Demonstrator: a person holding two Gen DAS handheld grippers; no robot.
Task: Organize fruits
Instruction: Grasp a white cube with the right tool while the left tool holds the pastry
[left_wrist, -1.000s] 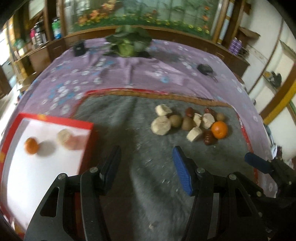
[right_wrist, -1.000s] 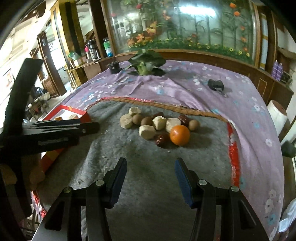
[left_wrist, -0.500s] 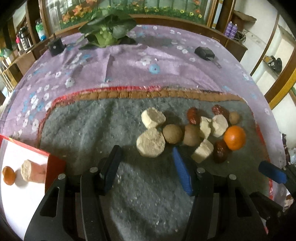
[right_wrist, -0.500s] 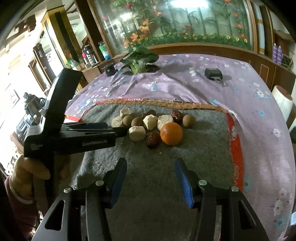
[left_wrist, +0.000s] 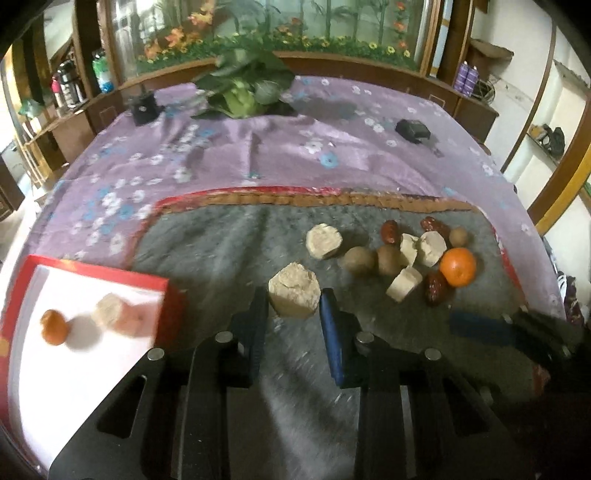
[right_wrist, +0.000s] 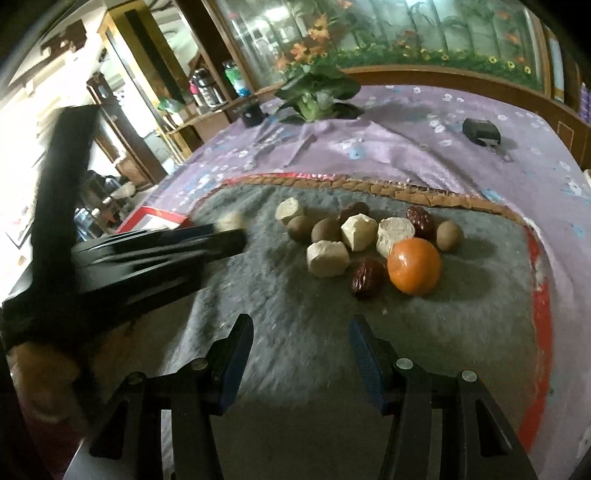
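The left gripper (left_wrist: 293, 317) has a pale faceted chunk (left_wrist: 294, 295) between its fingers, each pad against a side of it — closed on the piece, which sits at the near left edge of the fruit cluster on the grey mat (left_wrist: 229, 243). The chunk looks dry, stiff and light, with flat cut faces that give the pads good purchase; its surface seems crumbly, so a hard squeeze could chip it. Holding it across two opposite flat sides, as the fingers now do, seems the safest grip.

The right gripper (right_wrist: 301, 354) hangs with its fingers spread wide and nothing between them, short of the pile. Ahead of it lie more pale chunks, brown round fruits, dark red dates and an orange (right_wrist: 414, 266) — the round ones will likely roll if nudged.

The red-rimmed white tray (left_wrist: 96, 275) to the left already holds a small orange (left_wrist: 54, 327) and a blurred pale piece. Its raised near edge stands between the held chunk and the tray floor, so the chunk probably needs lifting over it.
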